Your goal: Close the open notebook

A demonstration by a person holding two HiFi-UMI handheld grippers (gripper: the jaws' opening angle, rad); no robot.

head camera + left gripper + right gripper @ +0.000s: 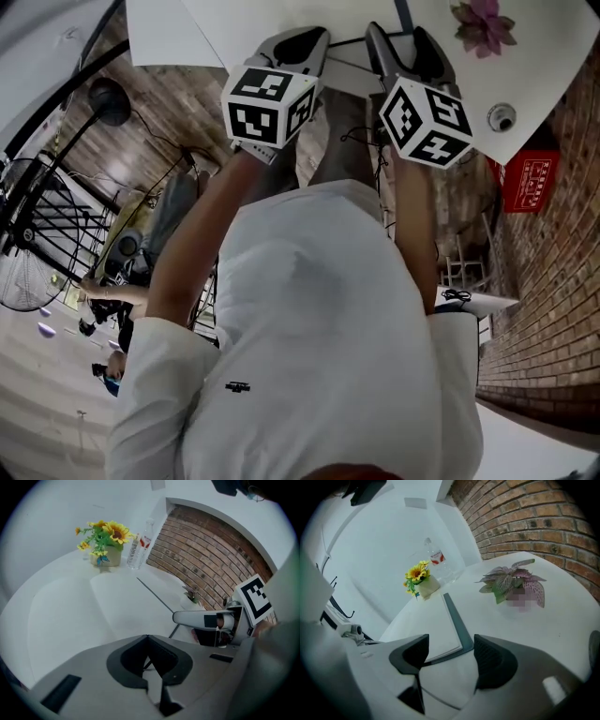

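1. Table (553, 620): a white surface that carries everything listed below.
2. Notebook (436, 620): lies flat and open on the table with its white pages up. A dark cover shows along its right edge. No leaf or cover is lifted.
3. Right gripper (450, 644): jaws stand wide apart and hold nothing. The notebook's near right corner lies just ahead, in line with the gap. No contact is visible.
4. Left gripper (149, 639): jaws are together with nothing between them. It sits at the notebook's near side, left of the right gripper.
5. Pink-leaved plant (513, 583): stands right of the notebook, well apart from it.
6. Sunflower pot (423, 584): stands at the notebook's far end.
7. Water bottle (436, 559): stands beyond the notebook, just behind the sunflower pot.
8. Progress, as judged: the closing has not begun. Still to do: catch the cover edge, swing it over the spine, and lay it flat.
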